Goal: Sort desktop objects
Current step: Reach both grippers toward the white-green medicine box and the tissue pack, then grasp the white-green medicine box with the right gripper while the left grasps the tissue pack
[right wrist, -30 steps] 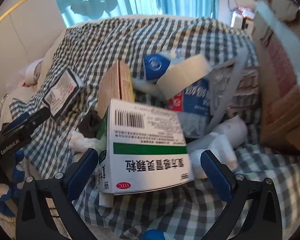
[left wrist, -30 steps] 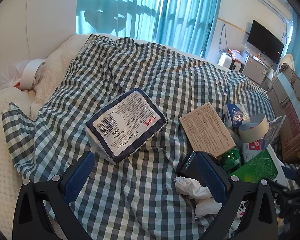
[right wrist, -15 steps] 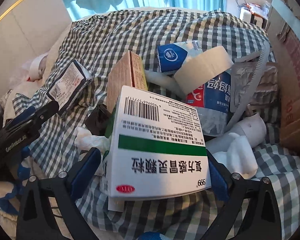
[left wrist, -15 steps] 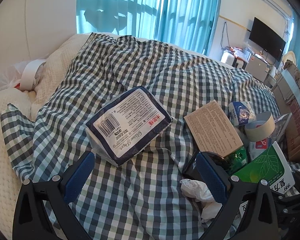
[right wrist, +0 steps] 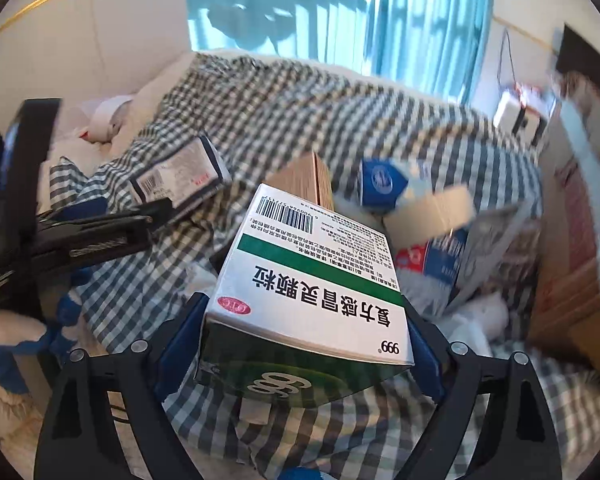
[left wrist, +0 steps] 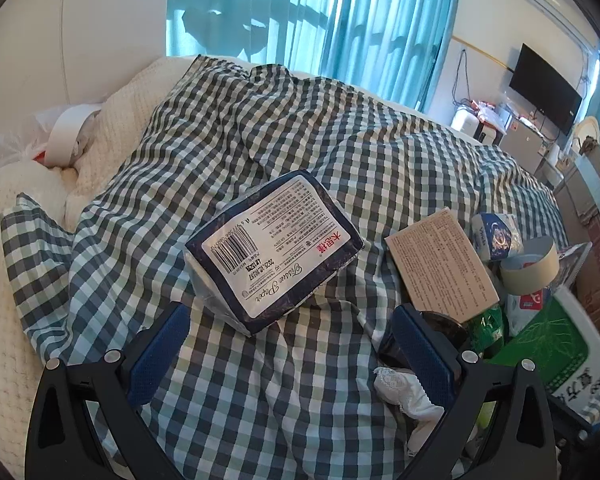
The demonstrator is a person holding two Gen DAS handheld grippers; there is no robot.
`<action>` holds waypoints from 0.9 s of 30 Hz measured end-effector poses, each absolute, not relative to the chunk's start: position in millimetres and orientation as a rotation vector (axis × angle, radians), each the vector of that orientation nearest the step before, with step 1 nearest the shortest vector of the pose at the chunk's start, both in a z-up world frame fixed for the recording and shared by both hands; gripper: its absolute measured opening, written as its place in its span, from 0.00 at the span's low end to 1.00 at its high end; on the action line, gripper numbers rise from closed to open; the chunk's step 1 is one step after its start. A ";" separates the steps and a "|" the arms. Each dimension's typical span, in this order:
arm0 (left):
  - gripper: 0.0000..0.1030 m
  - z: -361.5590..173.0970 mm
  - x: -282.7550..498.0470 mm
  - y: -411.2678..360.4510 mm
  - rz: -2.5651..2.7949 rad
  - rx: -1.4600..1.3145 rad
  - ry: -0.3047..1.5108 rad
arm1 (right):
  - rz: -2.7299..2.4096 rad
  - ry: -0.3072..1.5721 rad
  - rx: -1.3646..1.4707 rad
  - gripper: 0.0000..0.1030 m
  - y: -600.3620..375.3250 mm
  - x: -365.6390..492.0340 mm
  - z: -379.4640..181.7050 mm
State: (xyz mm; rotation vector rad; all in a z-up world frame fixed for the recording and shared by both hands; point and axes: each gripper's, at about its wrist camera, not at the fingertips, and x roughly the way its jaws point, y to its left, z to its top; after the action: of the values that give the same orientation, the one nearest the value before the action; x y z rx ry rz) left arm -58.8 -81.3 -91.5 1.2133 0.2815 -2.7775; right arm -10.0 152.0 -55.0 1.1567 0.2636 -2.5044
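My right gripper [right wrist: 300, 344] is shut on a white and green medicine box [right wrist: 312, 280] and holds it lifted above the checked cloth [right wrist: 268, 128]; the box also shows at the right edge of the left wrist view [left wrist: 560, 344]. My left gripper [left wrist: 292, 352] is open and empty, low over the cloth, just short of a dark-blue tissue pack [left wrist: 272, 248]. A brown cardboard box [left wrist: 440, 260], a tape roll [left wrist: 530, 264], a blue tissue packet [left wrist: 496, 236] and crumpled white paper [left wrist: 404, 392] lie to its right.
A large cardboard carton [right wrist: 580, 240] stands at the right. A silver pouch [right wrist: 488, 248] and a red-and-blue packet [right wrist: 432, 260] lie in the pile. White bedding [left wrist: 32, 208] and a white roll [left wrist: 72, 128] lie left. Curtains [left wrist: 320, 20] hang behind.
My right gripper closed on the medicine box, lifted it off the pile and swung left. My left gripper shifted slightly and stayed open.
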 end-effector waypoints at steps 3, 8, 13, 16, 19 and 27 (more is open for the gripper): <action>1.00 -93.7 -64.9 -82.0 -2.775 1.229 0.306 | -2.535 0.317 1.109 0.86 150.7 -5.9 -43.7; 1.00 -96.6 -89.3 -83.2 -2.805 1.264 0.210 | -2.536 0.324 1.066 0.86 154.3 -3.9 -30.3; 1.00 -96.9 -118.1 -74.9 -2.881 1.327 -0.382 | -2.524 0.359 1.074 0.87 155.1 -3.7 -29.3; 1.00 -103.9 -125.3 -83.5 -2.932 1.348 -0.466 | -2.508 0.351 1.099 0.87 155.1 -6.4 -32.1; 1.00 -119.5 -133.6 -91.3 -2.949 1.413 -0.402 | -2.501 0.362 1.124 0.87 154.3 -9.6 -34.8; 1.00 -159.8 -149.4 -82.8 -2.903 1.479 -0.516 | -2.481 0.330 1.201 0.87 156.3 -16.2 -44.5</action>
State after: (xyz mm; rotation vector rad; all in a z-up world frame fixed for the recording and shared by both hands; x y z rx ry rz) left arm -149.4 -82.8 -159.8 1.4788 -0.5164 -2.9033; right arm -16.2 156.3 -44.5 1.2005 0.3305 -2.4809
